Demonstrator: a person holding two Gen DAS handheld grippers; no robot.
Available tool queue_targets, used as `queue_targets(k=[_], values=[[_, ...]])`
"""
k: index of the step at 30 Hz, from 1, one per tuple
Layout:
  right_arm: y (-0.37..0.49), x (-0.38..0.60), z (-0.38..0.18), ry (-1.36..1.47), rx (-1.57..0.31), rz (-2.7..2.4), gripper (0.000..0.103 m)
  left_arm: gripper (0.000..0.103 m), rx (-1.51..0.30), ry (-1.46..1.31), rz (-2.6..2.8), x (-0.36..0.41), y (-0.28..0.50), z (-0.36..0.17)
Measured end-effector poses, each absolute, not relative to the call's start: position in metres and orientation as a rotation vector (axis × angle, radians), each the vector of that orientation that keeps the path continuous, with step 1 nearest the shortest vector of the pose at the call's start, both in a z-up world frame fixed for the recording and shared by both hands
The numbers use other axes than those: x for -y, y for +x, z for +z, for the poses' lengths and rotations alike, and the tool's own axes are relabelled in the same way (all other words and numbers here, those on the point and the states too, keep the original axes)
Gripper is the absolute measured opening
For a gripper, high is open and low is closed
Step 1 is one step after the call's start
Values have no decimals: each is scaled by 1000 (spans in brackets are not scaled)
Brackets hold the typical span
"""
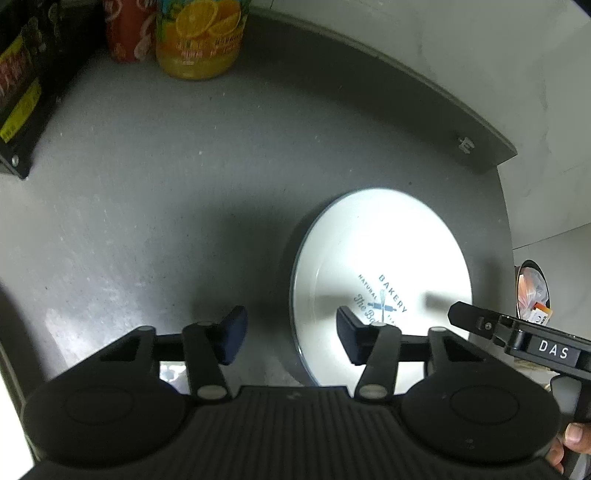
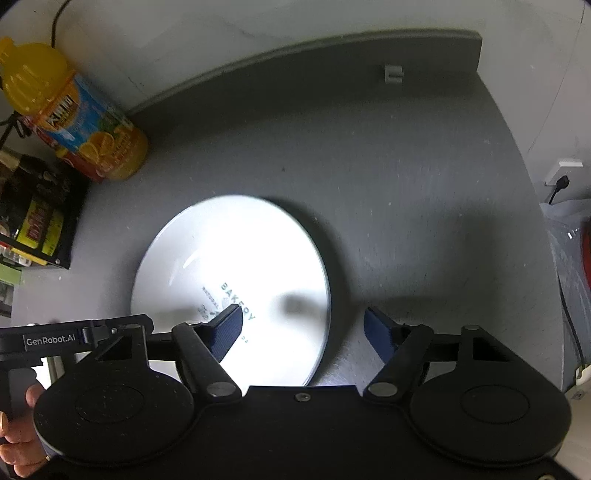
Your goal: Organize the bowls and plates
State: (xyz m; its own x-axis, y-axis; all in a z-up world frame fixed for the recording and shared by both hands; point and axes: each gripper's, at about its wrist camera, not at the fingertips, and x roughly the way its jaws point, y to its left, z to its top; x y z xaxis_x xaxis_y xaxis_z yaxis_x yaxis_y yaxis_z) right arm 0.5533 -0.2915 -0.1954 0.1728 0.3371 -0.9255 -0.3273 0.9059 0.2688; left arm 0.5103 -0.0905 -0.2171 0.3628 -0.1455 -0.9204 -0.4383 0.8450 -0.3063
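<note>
A white plate (image 1: 380,258) with a thin blue rim and "BAKERY" print lies flat on the grey table (image 1: 147,206). My left gripper (image 1: 291,334) is open above the plate's left edge, one finger over the table, the other over the plate. My right gripper (image 2: 303,328) is open over the plate's right edge (image 2: 236,258), left finger above the print, right finger over the table. Neither holds anything. The right gripper's body (image 1: 524,339) shows in the left wrist view, and the left gripper's body (image 2: 74,338) shows in the right wrist view.
An orange juice bottle (image 2: 74,122) and a red can (image 1: 129,29) stand at the back left by the wall. A dark box (image 2: 40,214) stands at the left. A low raised lip (image 2: 332,44) runs along the table's back edge. The table edge drops off on the right (image 2: 546,236).
</note>
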Motion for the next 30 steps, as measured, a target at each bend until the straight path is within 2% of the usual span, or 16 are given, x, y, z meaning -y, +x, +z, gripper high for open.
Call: queue_targets(k=[1,6,8,14,17,20,24,30], values=[[554,292,-198,9,-1320,475,65,48,-1205,-571,200,91,510,-219],[557,293,-210,16,-1346,470,43,40,-1215,-610,182,92,511,-229],[557,294,-213,20,-1344,476,41,31,-1222,-633,183,91,510,-234],[559,288,-214,6,-1334,503,39,24,-1190,-652,178,90,511,-236],[559,287,-214,0,-1331,516,33,19,-1194,-658,171,92,513,-237],[559,287,-215,6,-1326,512,31,18,-1187,-695,171,91,512,-239],[558,292,-215,4,-1316,497,18,15,-1176,-720,164,87,510,-241],[548,297,-193,9,-1233,542,11,12,-1151,-733,158,83,503,-238]])
